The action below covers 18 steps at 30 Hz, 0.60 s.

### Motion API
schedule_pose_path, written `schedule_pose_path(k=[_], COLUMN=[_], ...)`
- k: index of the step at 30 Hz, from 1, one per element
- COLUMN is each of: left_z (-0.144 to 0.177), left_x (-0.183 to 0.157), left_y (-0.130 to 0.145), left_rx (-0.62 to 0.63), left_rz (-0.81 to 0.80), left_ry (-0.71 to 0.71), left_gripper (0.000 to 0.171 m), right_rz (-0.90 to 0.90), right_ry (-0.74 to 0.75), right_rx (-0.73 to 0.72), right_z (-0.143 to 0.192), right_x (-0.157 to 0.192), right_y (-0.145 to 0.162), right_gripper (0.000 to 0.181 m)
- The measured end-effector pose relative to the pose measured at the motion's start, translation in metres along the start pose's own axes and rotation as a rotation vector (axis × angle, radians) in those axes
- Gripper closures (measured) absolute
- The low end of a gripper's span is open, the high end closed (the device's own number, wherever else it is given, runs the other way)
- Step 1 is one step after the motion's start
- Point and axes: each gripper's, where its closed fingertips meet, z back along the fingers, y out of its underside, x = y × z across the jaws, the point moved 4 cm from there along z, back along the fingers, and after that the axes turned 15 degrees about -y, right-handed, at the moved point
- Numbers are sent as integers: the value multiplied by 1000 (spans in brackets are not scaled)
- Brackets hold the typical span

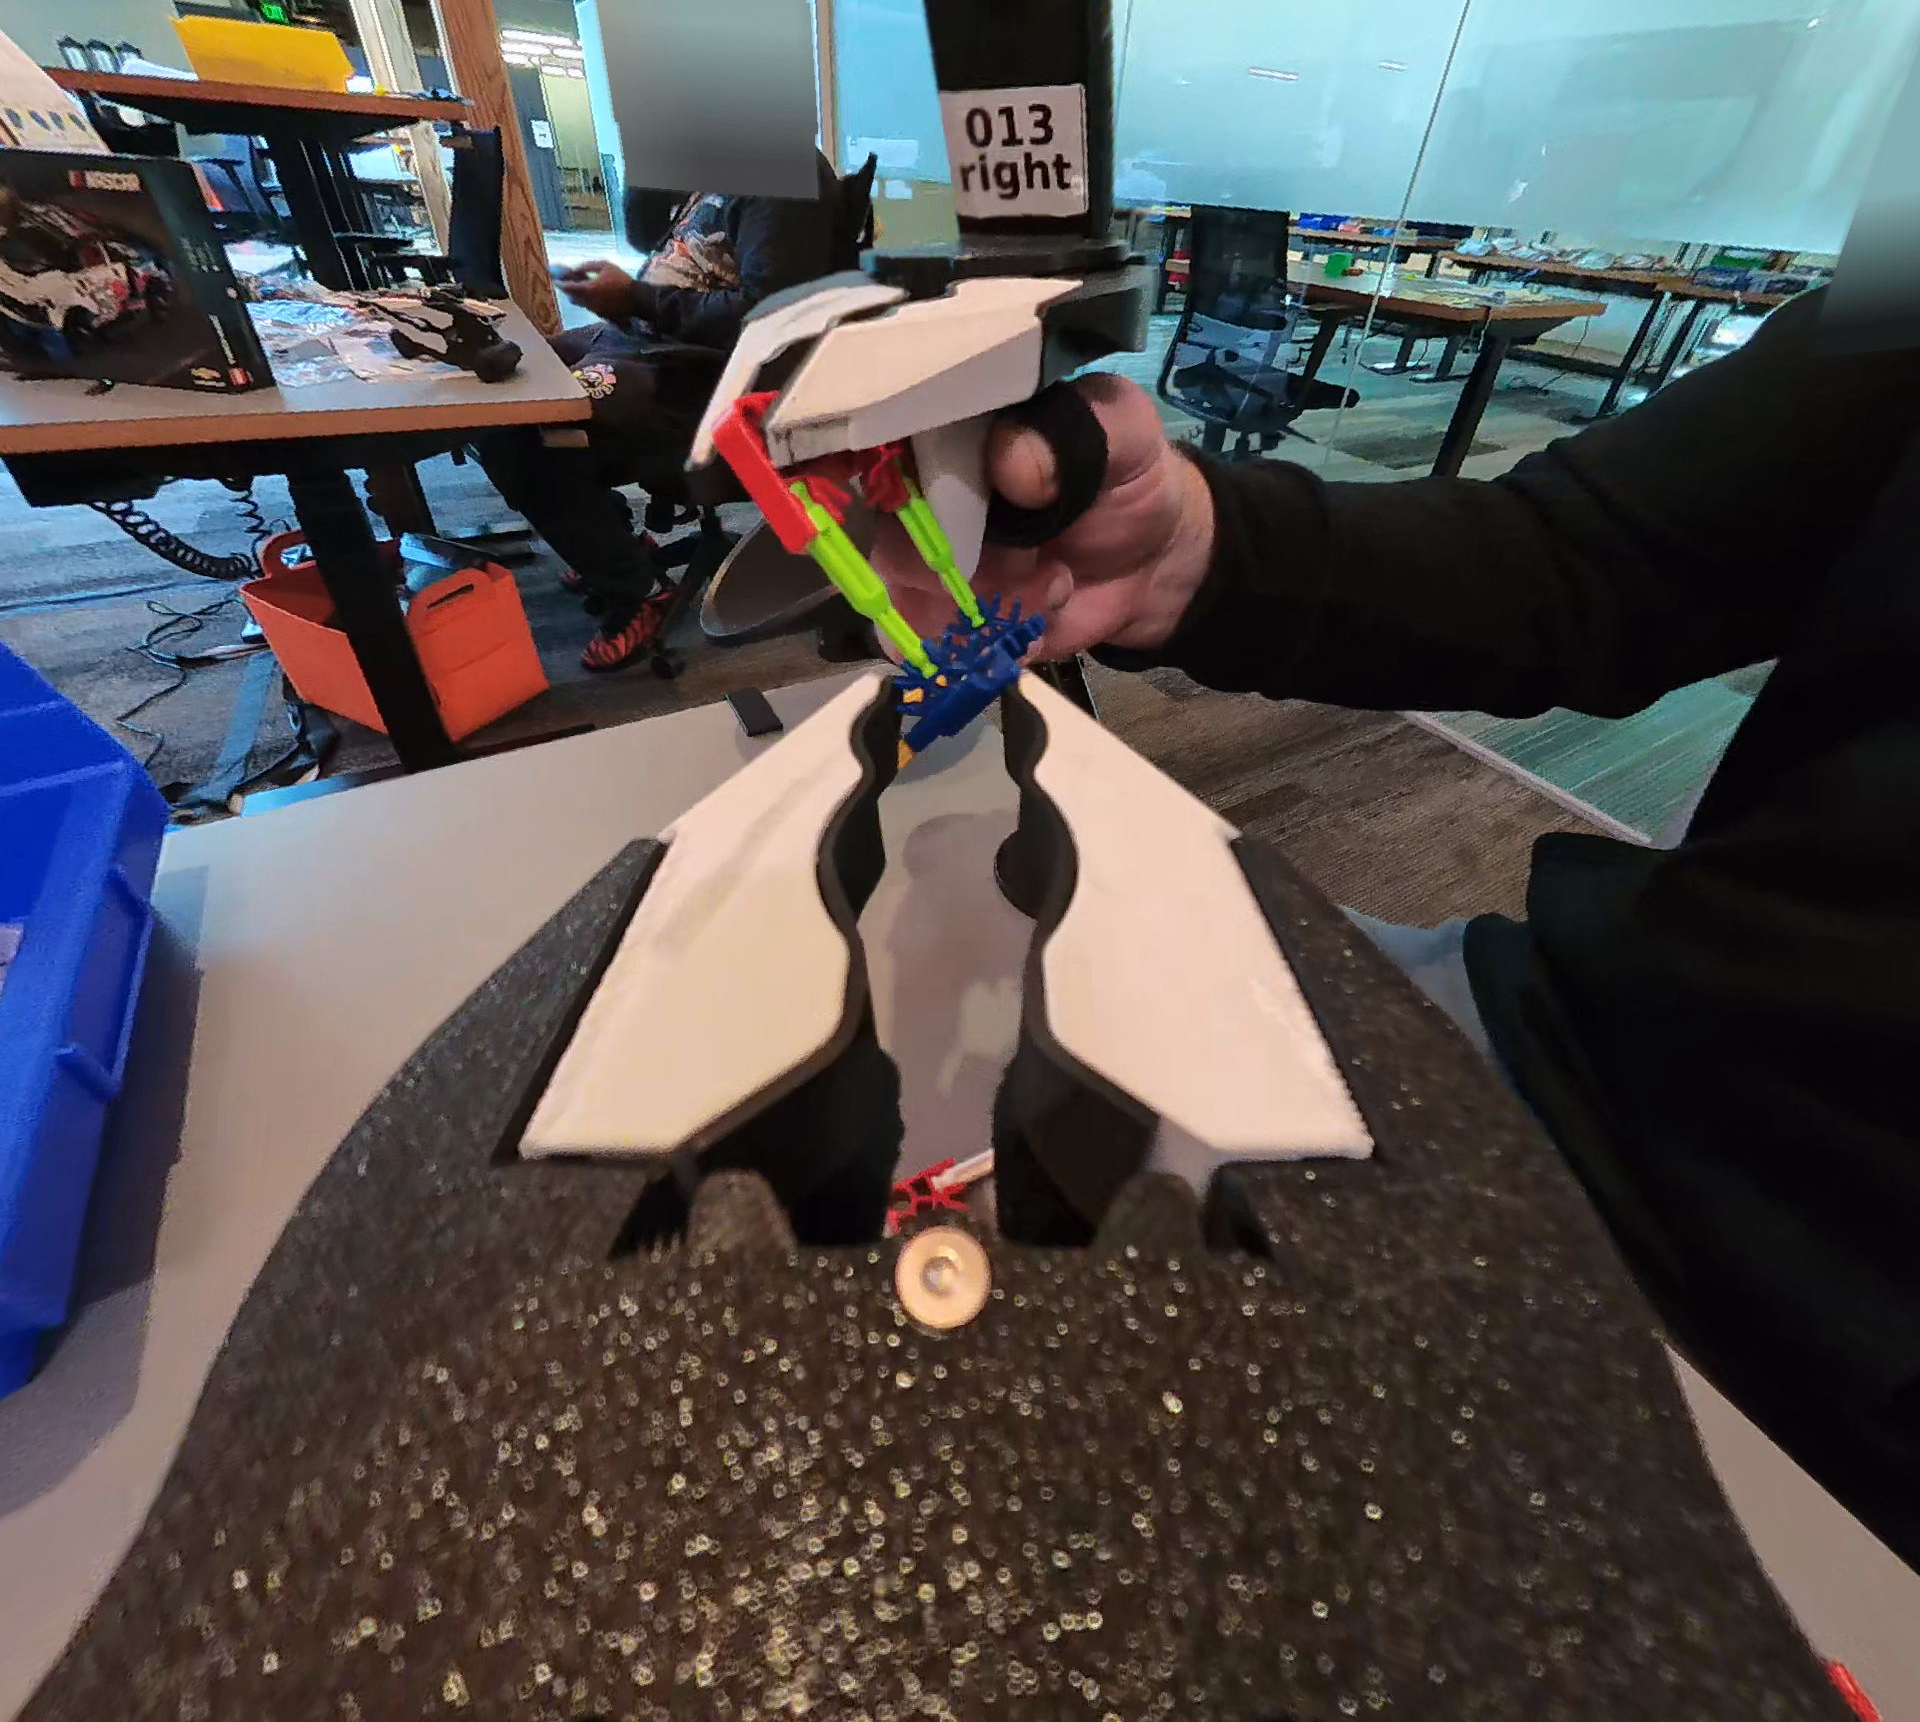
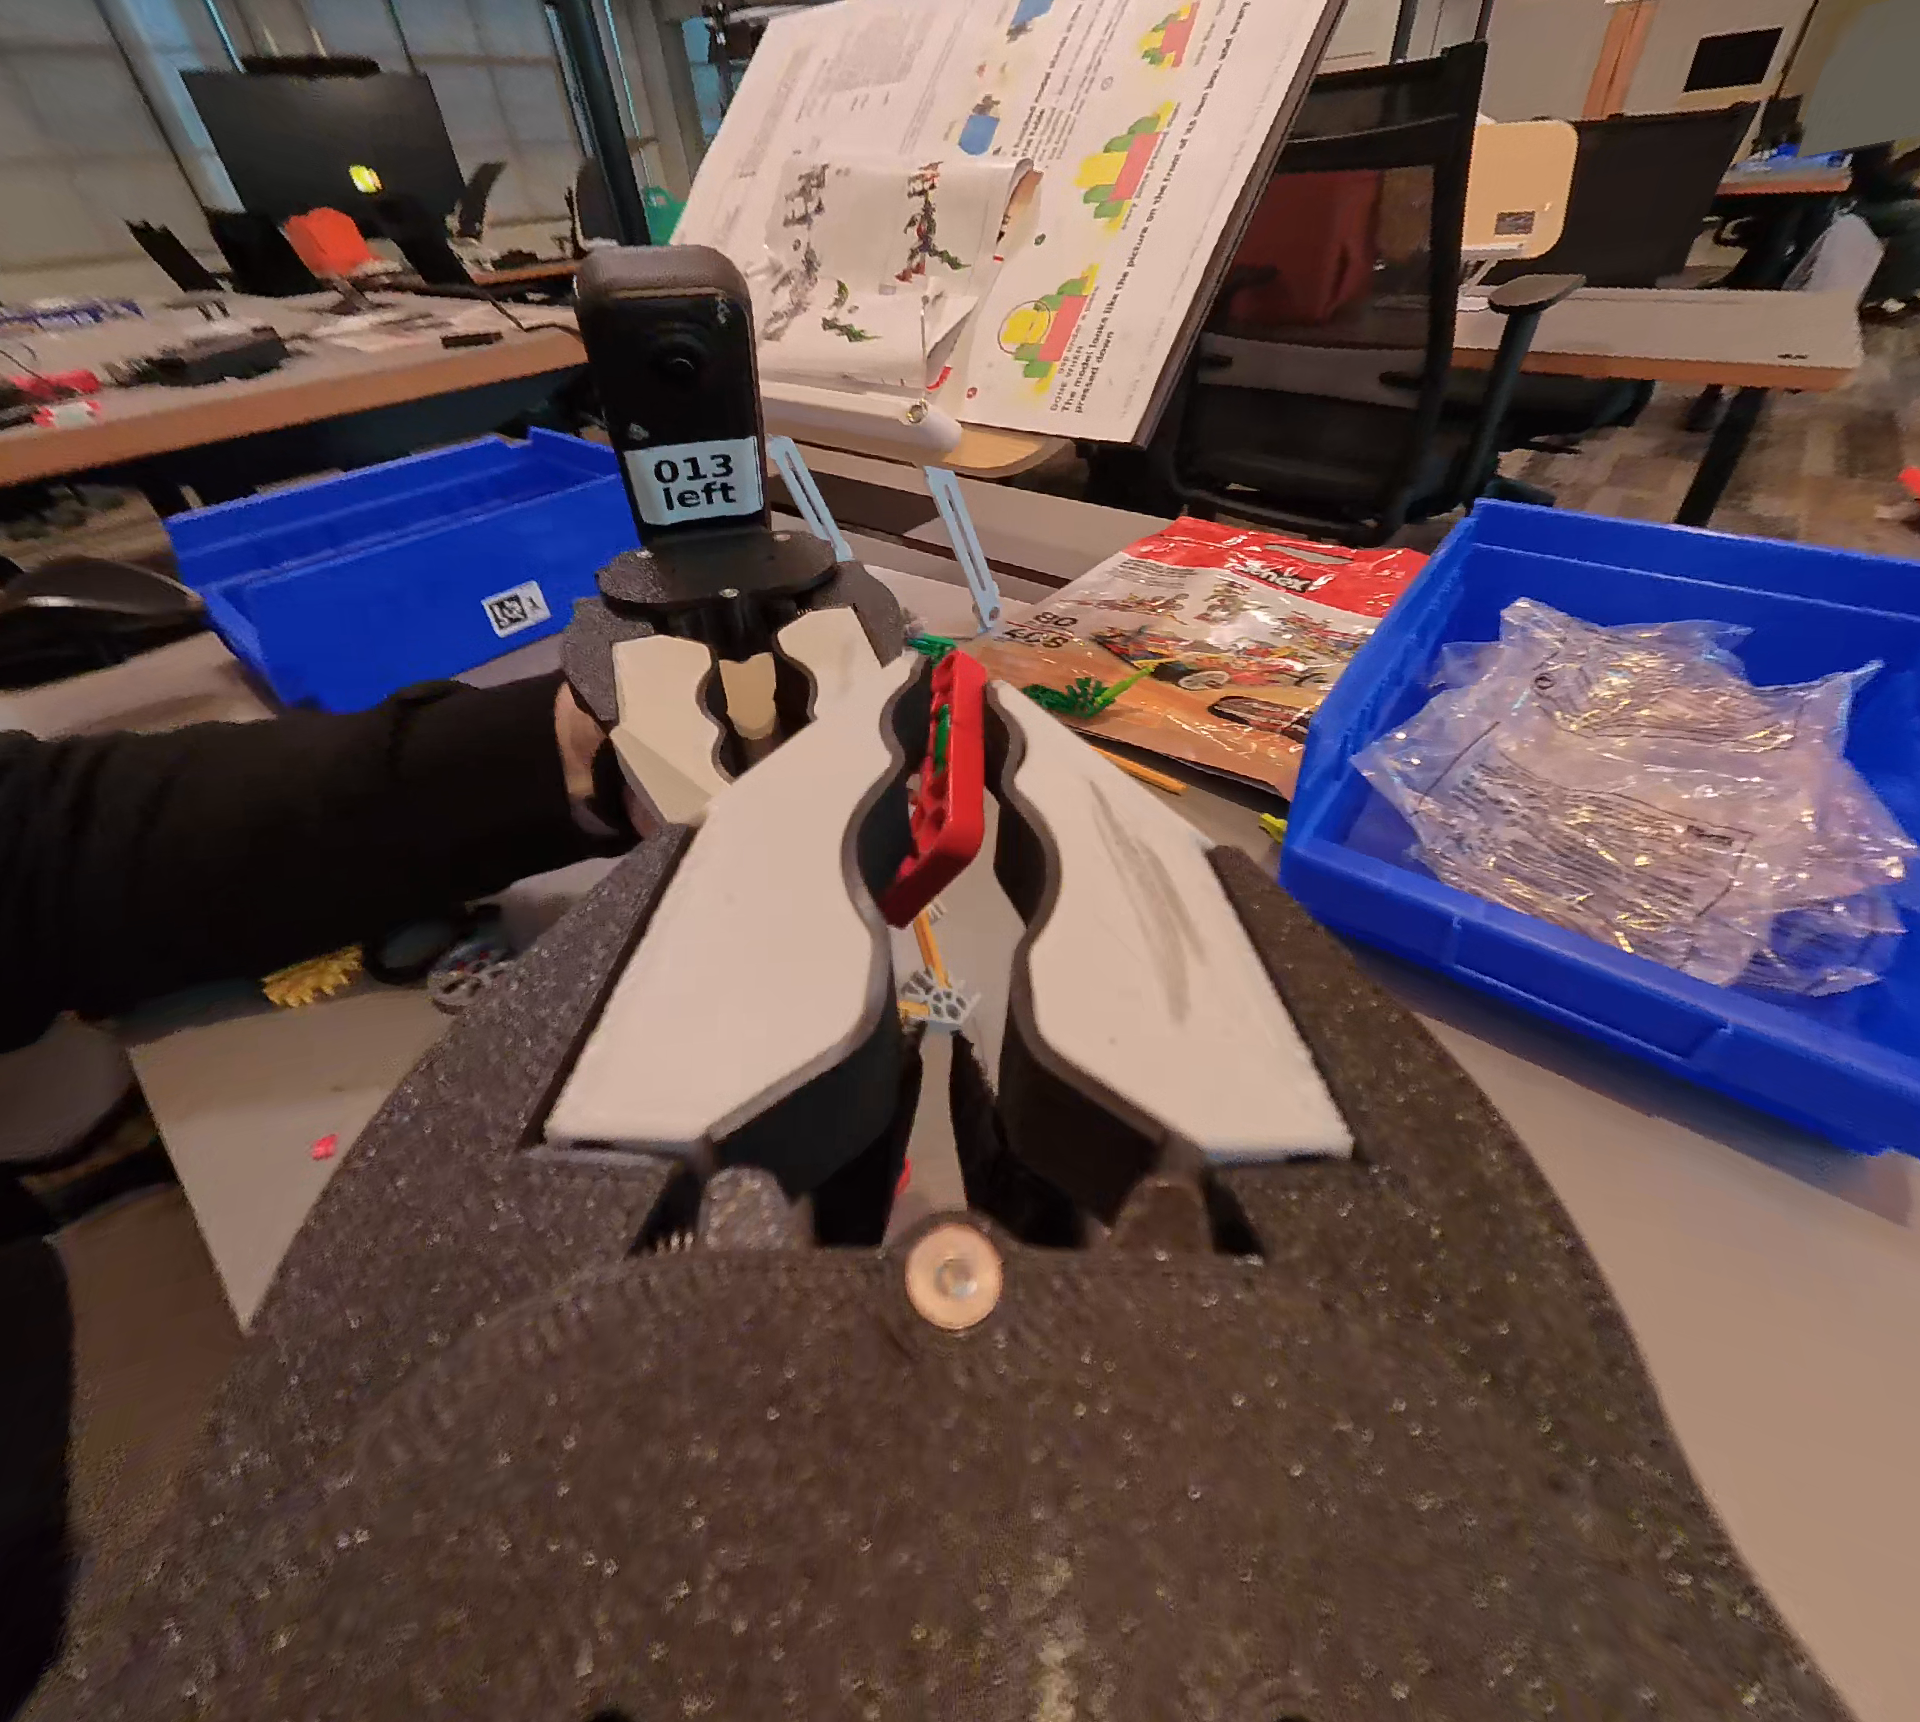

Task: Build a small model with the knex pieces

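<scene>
Left gripper: we saw the left gripper (image 1: 948,696) with its white fingers (image 1: 727,966) spread a little, their tips on either side of the blue connector (image 1: 971,659); we could not tell whether they pinched it or only flanked it.
Right gripper: the right gripper (image 2: 951,716) was clenched on the red bar (image 2: 940,799), which stood tilted between its fingers; a hand (image 1: 1081,529) in a black sleeve held its grip.
Toy assembly: in the left wrist view the red bar (image 1: 764,467) carried two green rods (image 1: 862,576) that ran down to the blue connector, all of it lifted above the grey table (image 1: 364,893).
Loose pieces: a small red connector (image 1: 928,1189) lay on the table under the left gripper; yellow rods with a grey connector (image 2: 940,997) showed below the red bar.
Surroundings: a blue bin (image 2: 1558,1028) with a clear plastic bag (image 2: 1642,799) sat to the right, a printed pouch (image 2: 1195,633) beside it, a second blue bin (image 2: 395,571) to the left, and an instruction booklet (image 2: 1039,145) on a stand behind.
</scene>
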Motion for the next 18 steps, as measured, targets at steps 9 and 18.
schedule_pose_path(k=[9,18], left_z=[0,5], left_x=[5,5], left_y=[8,9], left_rx=[-2,-3], left_rz=[75,110], left_ry=[28,58], left_gripper=[156,148], right_rz=[136,126], right_ry=[66,33], right_rx=[93,65], right_z=[-3,-5], right_x=[-2,5], right_y=[5,2], right_gripper=[175,175])
